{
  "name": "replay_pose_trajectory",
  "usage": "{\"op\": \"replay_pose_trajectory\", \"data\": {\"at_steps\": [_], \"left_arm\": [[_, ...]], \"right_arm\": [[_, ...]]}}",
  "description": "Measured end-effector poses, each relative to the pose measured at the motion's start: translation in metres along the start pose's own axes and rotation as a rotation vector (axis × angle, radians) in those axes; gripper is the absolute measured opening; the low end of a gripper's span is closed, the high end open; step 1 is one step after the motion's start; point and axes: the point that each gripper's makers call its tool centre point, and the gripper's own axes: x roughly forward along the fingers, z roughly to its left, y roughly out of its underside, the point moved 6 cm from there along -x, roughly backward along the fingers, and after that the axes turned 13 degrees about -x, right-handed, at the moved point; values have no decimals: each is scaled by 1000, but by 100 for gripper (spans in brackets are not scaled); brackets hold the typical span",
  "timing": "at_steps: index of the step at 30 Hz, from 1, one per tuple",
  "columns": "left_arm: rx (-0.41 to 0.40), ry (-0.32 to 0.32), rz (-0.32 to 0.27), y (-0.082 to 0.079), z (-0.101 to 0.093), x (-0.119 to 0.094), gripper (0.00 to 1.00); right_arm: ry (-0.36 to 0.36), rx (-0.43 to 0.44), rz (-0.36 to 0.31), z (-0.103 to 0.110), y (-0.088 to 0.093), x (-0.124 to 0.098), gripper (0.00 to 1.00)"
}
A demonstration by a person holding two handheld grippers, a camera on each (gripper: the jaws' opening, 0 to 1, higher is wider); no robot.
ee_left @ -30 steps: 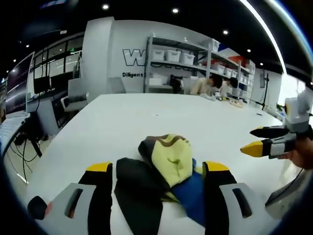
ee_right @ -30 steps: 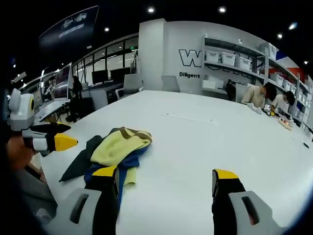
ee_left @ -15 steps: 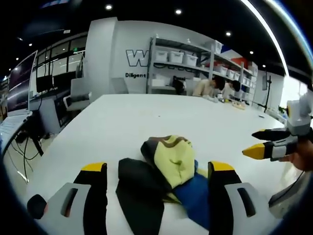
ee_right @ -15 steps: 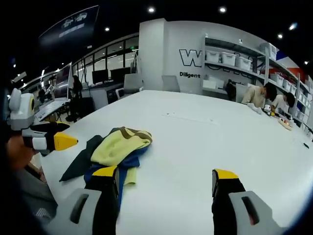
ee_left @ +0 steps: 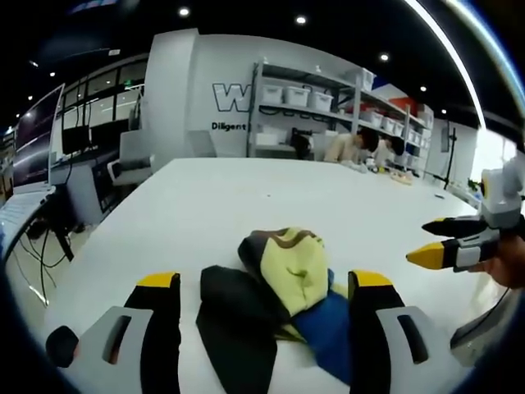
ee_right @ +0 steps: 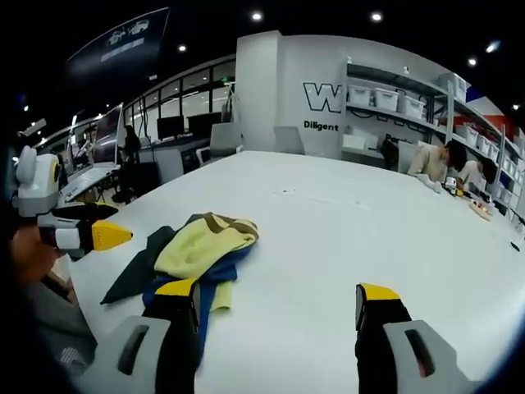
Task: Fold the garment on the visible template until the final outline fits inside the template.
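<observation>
Right now the garment (ee_left: 283, 283) lies crumpled on the white bench (ee_left: 213, 193), a heap of yellow, blue, black and brown cloth. In the left gripper view it sits between the two jaws of the left gripper (ee_left: 261, 283), its black and blue parts reaching down toward the base of the jaws; the jaws stand wide apart and hold nothing. The right gripper (ee_left: 439, 242) comes in beyond the right jaw, above the bench and apart from the cloth, held by a hand (ee_left: 504, 263); its yellow-tipped jaws look nearly together from this side.

In the right gripper view the garment (ee_right: 193, 250) lies just past the left jaw, the blue part running down behind that jaw's yellow tip. The right gripper (ee_right: 275, 291) has its jaws spread wide and empty, with bare bench (ee_right: 353, 222) between them. The left gripper (ee_right: 86, 234) shows further out beyond the left jaw, near the black edge of the cloth.

Far beyond the jaws stand shelves (ee_left: 308, 103) with bins, and people (ee_left: 361, 146) sit at the bench's far end.
</observation>
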Motion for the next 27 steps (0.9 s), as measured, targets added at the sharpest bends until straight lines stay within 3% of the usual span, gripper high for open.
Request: {"op": "replay_pose_trajectory", "data": {"at_steps": [20, 27], "left_arm": [[12, -11, 5, 0, 2, 1, 77], [4, 8, 14, 1, 0, 1, 71]], "right_arm": [[-4, 5, -3, 0, -1, 0, 77], [-12, 6, 0, 1, 0, 0, 75]]}}
